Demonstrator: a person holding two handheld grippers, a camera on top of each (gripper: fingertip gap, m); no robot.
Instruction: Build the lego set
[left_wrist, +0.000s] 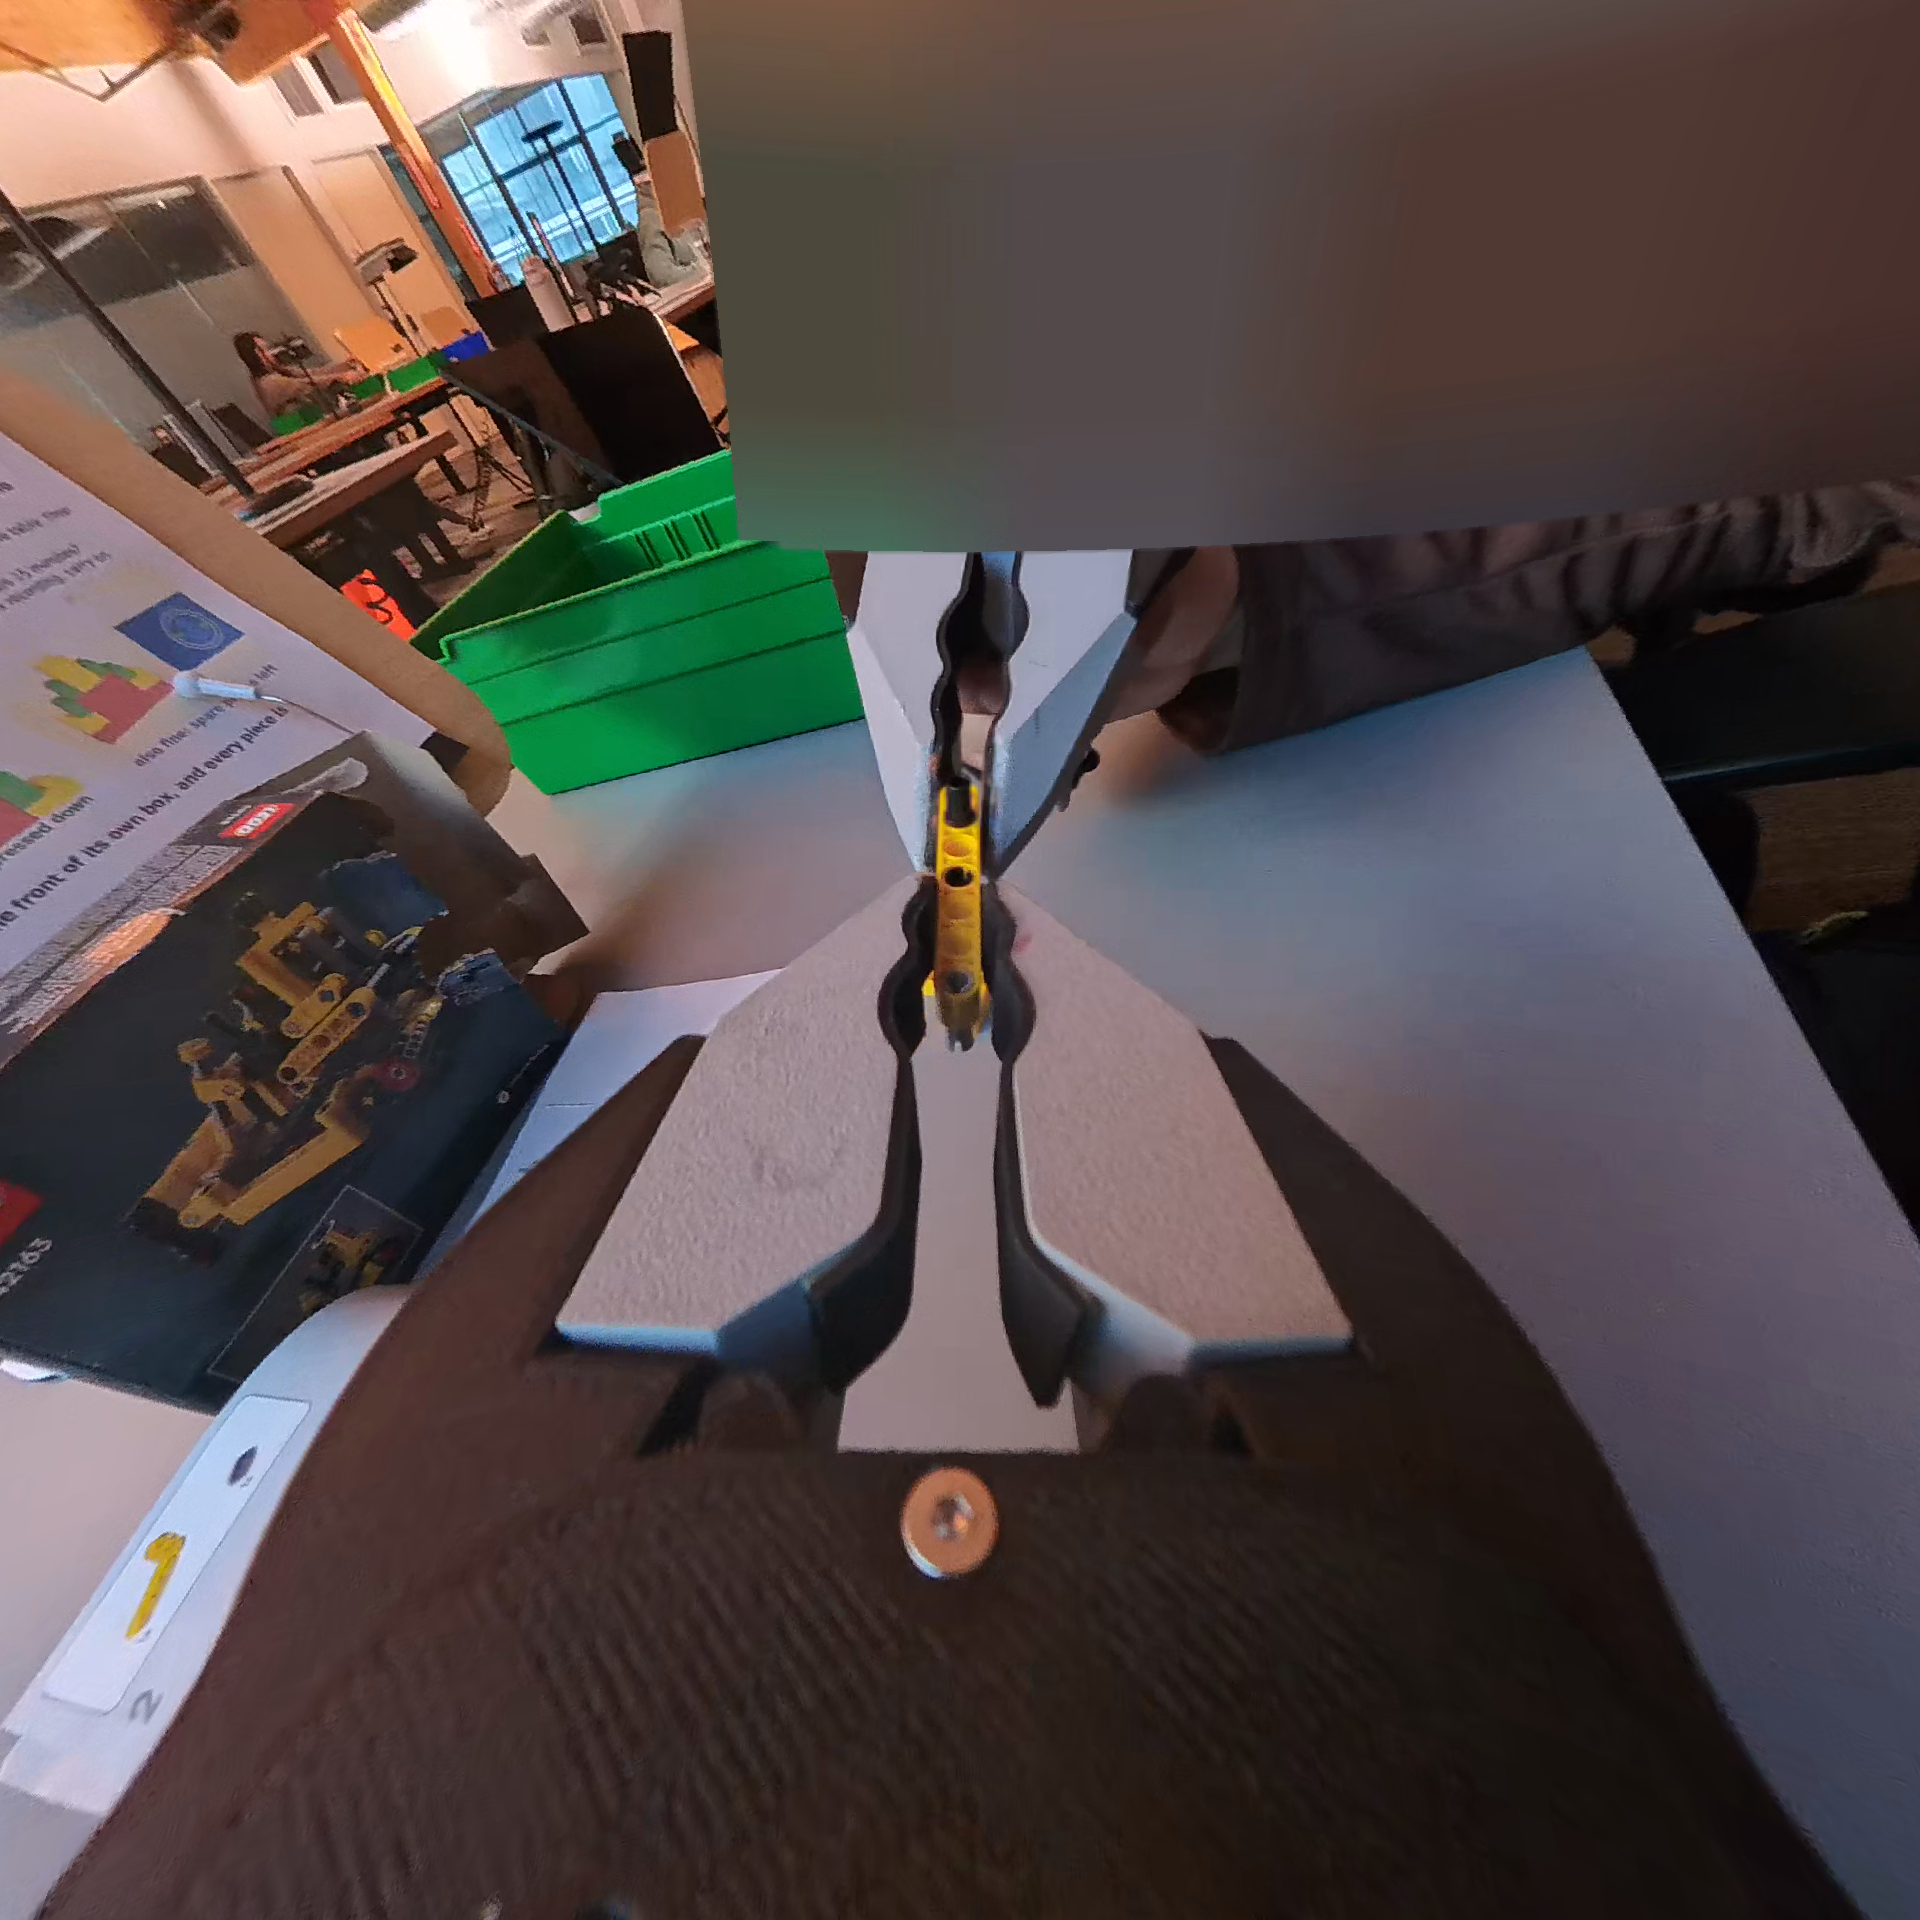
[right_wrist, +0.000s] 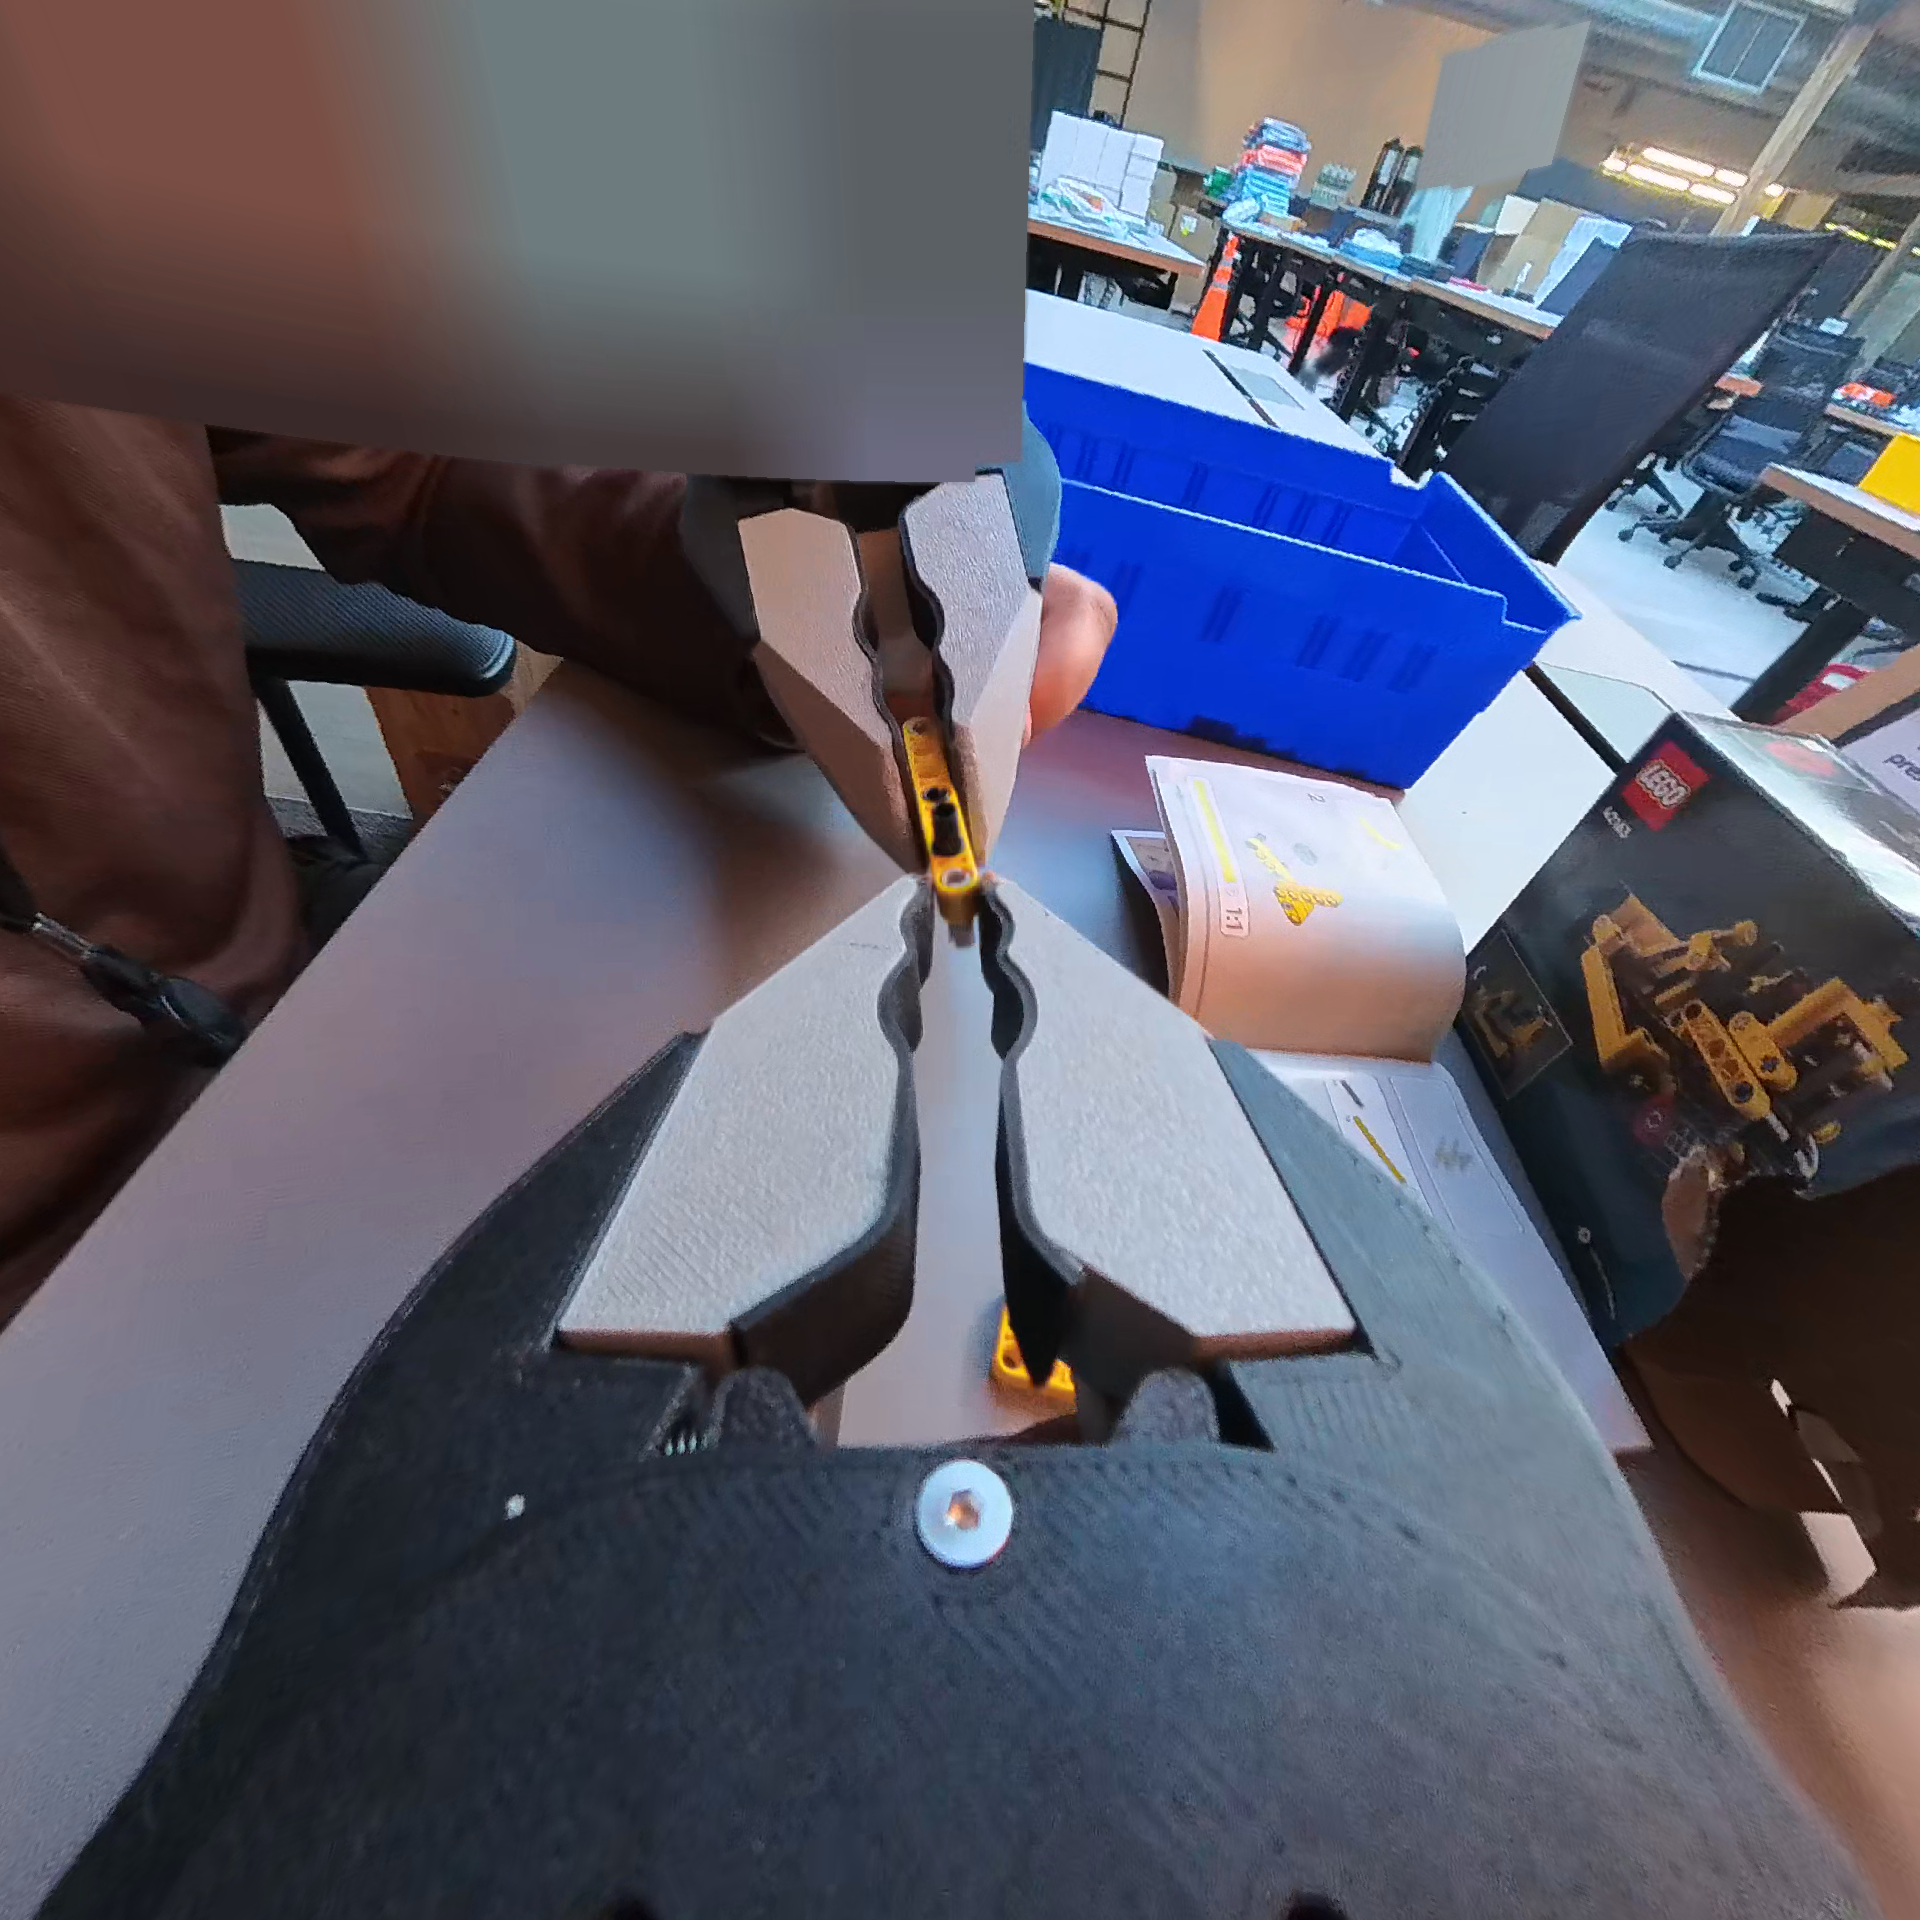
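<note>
Twice over, pinching one yellow beam (left_wrist: 958, 857) above the worktop (left_wrist: 1403, 987): pressing the left tongs (left_wrist: 958, 904) together along its near stretch, and closing the right tongs (right_wrist: 954, 906) on its tip from the opposite side. Meeting nose to nose like this, probably to steady the beam from both ends while seating the dark pin in its holes. Keeping it raised, clear of the surface, likely for room to push. Leaving a second yellow piece (right_wrist: 1013, 1356) lying on the worktop under the right tongs, close for the next step. Propping the open instruction booklet (right_wrist: 1309, 904) and the torn set box (right_wrist: 1714, 997) beside the work, presumably for reference. Keeping a green bin (left_wrist: 644, 644) and a blue bin (right_wrist: 1299, 582) at the far edge; seeing nothing inside the blue one, and not being able to tell what the green one is holding.
</note>
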